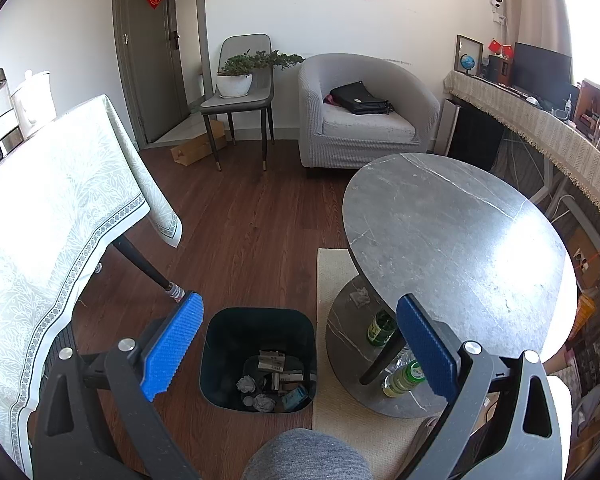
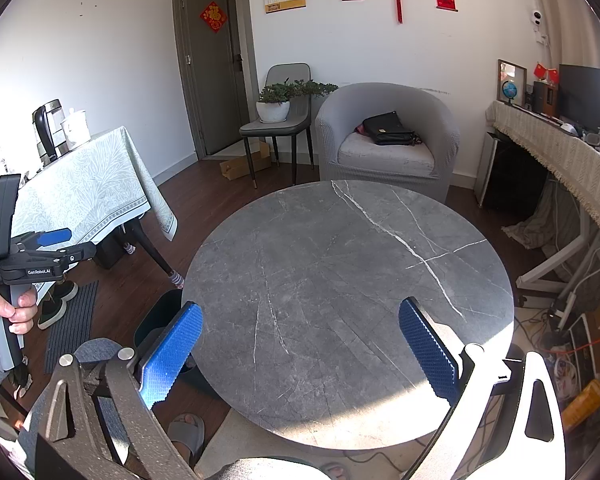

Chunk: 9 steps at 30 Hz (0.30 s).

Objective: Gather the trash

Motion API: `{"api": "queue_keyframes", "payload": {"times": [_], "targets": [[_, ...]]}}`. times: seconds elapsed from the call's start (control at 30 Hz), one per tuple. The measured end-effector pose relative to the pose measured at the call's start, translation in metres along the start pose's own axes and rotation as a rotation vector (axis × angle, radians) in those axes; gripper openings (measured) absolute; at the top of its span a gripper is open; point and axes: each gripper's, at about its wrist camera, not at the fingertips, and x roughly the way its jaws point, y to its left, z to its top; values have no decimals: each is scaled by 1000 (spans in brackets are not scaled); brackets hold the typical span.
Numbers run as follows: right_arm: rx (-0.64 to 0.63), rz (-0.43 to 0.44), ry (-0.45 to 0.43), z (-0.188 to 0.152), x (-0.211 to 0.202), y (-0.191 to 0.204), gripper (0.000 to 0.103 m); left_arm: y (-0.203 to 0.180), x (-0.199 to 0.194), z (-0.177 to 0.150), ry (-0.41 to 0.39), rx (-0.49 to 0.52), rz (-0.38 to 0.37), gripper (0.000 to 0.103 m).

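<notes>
A dark bin (image 1: 258, 360) stands on the wood floor, open at the top, with trash (image 1: 274, 380) already in the bottom: crumpled paper balls, small cartons and wrappers. It sits just beside the round grey worktop (image 1: 452, 248), probably so things can be dropped straight in. The left gripper (image 1: 298, 344) hangs above the bin, its blue fingers (image 1: 172, 348) wide apart and holding nothing. The right gripper (image 2: 300, 350) hovers over the worktop, fingers also wide apart and empty; the marble top shows no litter. Bottles (image 1: 396, 360), green and clear, stand on the worktop's lower shelf behind a slanted leg, which would hinder a reach for them. A clothed table (image 1: 52, 216) stands to the left, an armchair (image 1: 364, 116) with a black bag beyond, and a potted plant on a chair (image 1: 240, 92).
</notes>
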Motion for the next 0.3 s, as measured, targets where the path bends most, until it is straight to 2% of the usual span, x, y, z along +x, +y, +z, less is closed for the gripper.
{"api": "queue_keyframes", "payload": {"times": [0.3], "targets": [[1, -1, -1, 0, 0, 1, 99, -2, -1, -2, 15, -8, -18, 99]]}}
